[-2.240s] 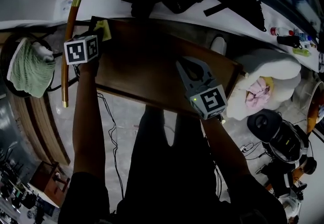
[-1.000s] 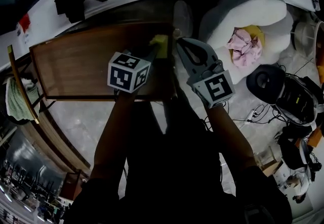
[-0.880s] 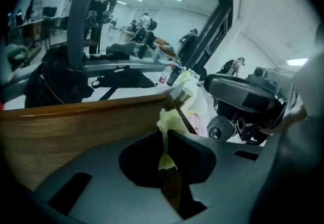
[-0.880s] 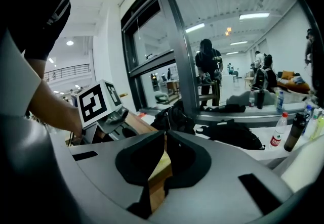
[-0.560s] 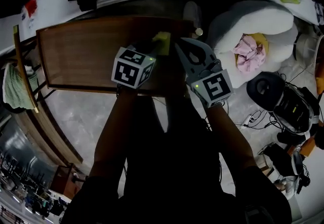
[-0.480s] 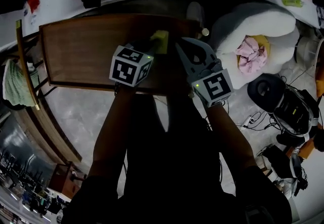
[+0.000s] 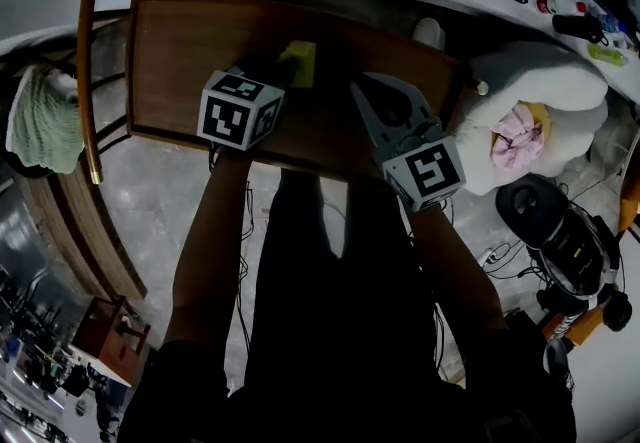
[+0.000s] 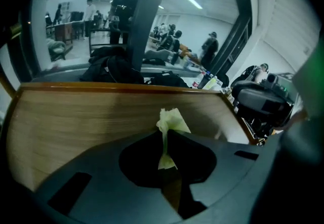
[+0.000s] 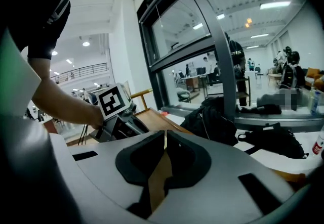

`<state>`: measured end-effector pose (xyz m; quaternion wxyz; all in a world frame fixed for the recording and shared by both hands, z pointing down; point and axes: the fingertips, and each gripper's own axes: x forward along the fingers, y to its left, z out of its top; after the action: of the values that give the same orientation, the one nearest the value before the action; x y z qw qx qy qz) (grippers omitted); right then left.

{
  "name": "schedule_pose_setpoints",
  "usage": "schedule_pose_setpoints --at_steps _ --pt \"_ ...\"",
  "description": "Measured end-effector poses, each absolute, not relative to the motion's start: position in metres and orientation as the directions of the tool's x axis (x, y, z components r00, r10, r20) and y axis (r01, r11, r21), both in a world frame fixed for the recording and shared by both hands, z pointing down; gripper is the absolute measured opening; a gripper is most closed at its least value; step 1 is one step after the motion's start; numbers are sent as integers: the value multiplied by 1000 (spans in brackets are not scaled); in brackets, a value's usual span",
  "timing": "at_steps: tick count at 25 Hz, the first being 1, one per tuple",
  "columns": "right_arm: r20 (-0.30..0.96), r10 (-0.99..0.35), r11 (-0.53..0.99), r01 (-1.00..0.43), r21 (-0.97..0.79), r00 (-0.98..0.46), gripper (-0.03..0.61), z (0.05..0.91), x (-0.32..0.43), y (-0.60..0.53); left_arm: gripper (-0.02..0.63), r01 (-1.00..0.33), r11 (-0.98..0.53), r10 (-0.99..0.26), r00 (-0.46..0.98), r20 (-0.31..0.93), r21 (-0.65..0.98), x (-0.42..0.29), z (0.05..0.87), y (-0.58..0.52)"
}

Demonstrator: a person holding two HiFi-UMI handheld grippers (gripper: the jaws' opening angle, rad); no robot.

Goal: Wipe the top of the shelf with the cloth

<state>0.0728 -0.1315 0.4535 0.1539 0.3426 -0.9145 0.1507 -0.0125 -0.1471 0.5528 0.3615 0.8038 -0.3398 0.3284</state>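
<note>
Jaws of the left gripper [image 8: 165, 136] are clenched on the yellow-green cloth [image 8: 170, 121], which is pinched through its middle. A crumpled tuft stands out past the tips and a small tail hangs behind them. The cloth sits over the wooden shelf top [image 8: 76, 112], near its far edge and towards the right-hand end.

It looks light, soft and limp. It should fold rather than slide, so I judge a deep pinch across a bunched part to be the best hold, leaving enough loose cloth below the tips to drag flat on the wood.

Further right, the right gripper [image 9: 165, 136] has its jaws closed together on nothing. Only a sliver of brown wood shows through the slit.

From the head view, the left gripper [image 7: 283, 74], cloth [image 7: 299, 64] and right gripper [image 7: 378, 89] lie side by side over the shelf top [image 7: 190, 41]. That view cannot show whether the cloth presses on the wood. The left gripper view gives the grip itself and the wood grain. The right gripper view alone catches the left gripper side-on, its marker cube tilted.
</note>
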Motion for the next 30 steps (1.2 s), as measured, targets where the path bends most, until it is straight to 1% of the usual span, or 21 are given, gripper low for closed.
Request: schedule_pose_setpoints --at_steps 5,8,15,18,25,30 --pt "393 -544 743 -643 -185 -742 28 459 18 -134 35 -812 -457 -343 538 770 364 -78 556 -162" --pt "382 -534 757 -628 -180 -754 28 461 -11 -138 35 -830 -443 -362 512 779 340 -116 557 -172" --pt "380 -522 765 -616 -188 -764 28 467 -57 -144 35 -871 -393 -408 453 793 295 -192 558 -192" --pt "395 -516 760 -619 -198 -760 28 474 -65 -143 35 -891 -348 -428 428 796 292 -214 558 -197" --pt "413 -502 761 -615 -207 -760 26 478 -72 -143 35 -945 -236 -469 315 825 226 -265 559 -203" --pt "407 -512 751 -624 -215 -756 28 478 -62 -142 37 -981 -171 -513 167 842 90 -292 558 -207"
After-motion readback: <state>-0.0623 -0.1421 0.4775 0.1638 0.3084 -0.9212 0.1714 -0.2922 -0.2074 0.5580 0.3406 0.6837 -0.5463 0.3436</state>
